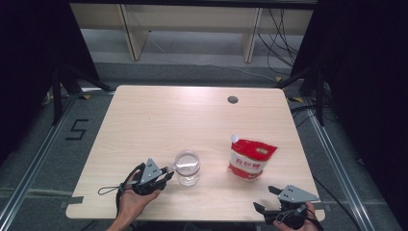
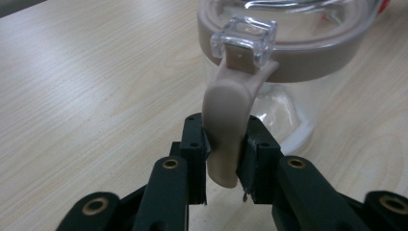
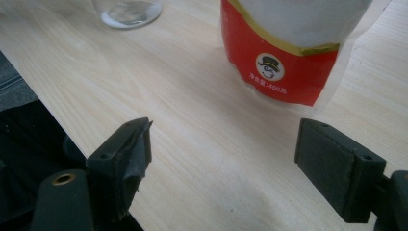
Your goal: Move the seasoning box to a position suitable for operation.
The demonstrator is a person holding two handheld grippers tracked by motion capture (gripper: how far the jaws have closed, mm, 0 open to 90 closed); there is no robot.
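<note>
At the near edge of the table [image 1: 144, 110], your right gripper [image 1: 270, 198] sits low at the right corner, jaws spread wide with nothing between them. From the right gripper view, bare wood fills the gap between its two pads, and the red-and-white pouch [image 3: 293, 48] stands just beyond, well apart from both pads. The pouch bears a small round emblem and white print on its red band.

Left of that, a little farther in, your left gripper [image 1: 166, 174] is clamped on the beige handle [image 2: 228, 130] of the clear jar [image 1: 187, 167]. Left gripper view: both black pads press the handle's flanks near its lower end; the handle's tip hangs just below the pads. The handle rises to a clear square hinge block [image 2: 245, 41] on the jar's beige rim band. Jar stands upright on the table, near the front and left of centre.

In the high view the pouch [image 1: 251, 157] stands right of the jar, well apart from it, with its white spout at the upper left corner.

Farthest in, a dark round grommet hole [image 1: 233, 99] sits near the table's back edge.
</note>
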